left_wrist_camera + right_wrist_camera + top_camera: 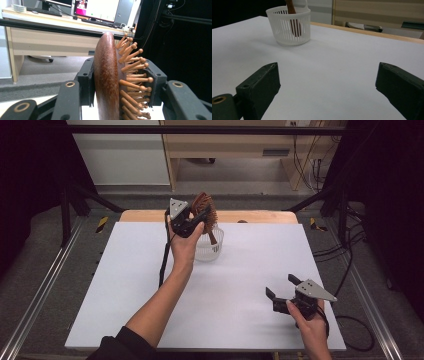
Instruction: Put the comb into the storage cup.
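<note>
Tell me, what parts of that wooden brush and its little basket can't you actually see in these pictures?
- Brush handle, left gripper view: cut off by the bottom edge.
- Handle's lower end, right gripper view: half hidden behind the basket slats; whether it touches bottom is unclear.
- Basket's near side, high view: covered by the left hand.
- Brush head, right gripper view: cut off at the top edge.

Wooden hairbrush, reddish-brown, oval head with a smooth speckled back and rows of ball-tipped wooden pins on the other face. Standing roughly upright at upper centre of the high view, head up, handle down inside the basket. Seen edge-on at centre of the left gripper view, pins pointing right.

White plastic basket, round, slatted walls, upright on the white table just below the brush head; upper left in the right gripper view.
</note>
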`<state>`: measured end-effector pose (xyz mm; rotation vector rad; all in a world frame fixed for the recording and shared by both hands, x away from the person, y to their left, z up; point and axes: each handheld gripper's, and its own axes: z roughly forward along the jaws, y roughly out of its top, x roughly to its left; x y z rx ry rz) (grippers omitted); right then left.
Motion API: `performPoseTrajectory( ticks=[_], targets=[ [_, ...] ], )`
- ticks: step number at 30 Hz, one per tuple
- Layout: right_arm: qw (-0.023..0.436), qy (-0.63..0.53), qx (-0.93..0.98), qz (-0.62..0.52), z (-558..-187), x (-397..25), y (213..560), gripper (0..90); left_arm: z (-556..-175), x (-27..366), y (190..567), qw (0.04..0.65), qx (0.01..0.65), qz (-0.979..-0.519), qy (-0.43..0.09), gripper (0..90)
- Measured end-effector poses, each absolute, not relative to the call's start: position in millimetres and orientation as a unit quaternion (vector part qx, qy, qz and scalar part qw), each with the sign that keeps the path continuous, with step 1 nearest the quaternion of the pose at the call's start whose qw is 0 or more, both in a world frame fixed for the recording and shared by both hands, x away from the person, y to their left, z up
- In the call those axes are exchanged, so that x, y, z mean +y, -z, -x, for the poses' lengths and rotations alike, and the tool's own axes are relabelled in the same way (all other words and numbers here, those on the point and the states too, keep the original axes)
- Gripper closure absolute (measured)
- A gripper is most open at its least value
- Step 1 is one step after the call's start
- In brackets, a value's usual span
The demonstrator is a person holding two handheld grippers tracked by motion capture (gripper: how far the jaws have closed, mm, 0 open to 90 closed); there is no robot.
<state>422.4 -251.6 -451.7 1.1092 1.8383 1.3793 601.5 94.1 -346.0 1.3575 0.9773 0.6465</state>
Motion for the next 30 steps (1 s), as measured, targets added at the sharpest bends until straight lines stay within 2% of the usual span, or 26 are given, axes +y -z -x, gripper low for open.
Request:
performPoseTrajectory(
  ticks=[30],
  targets=[
    [0.280,-0.519,0.692,-0.416,-423.0,-250.3,453.0,6.1,-602.8,89.0,360.9,0.623,0.436,-0.587,-0.278,51.1]
  ],
)
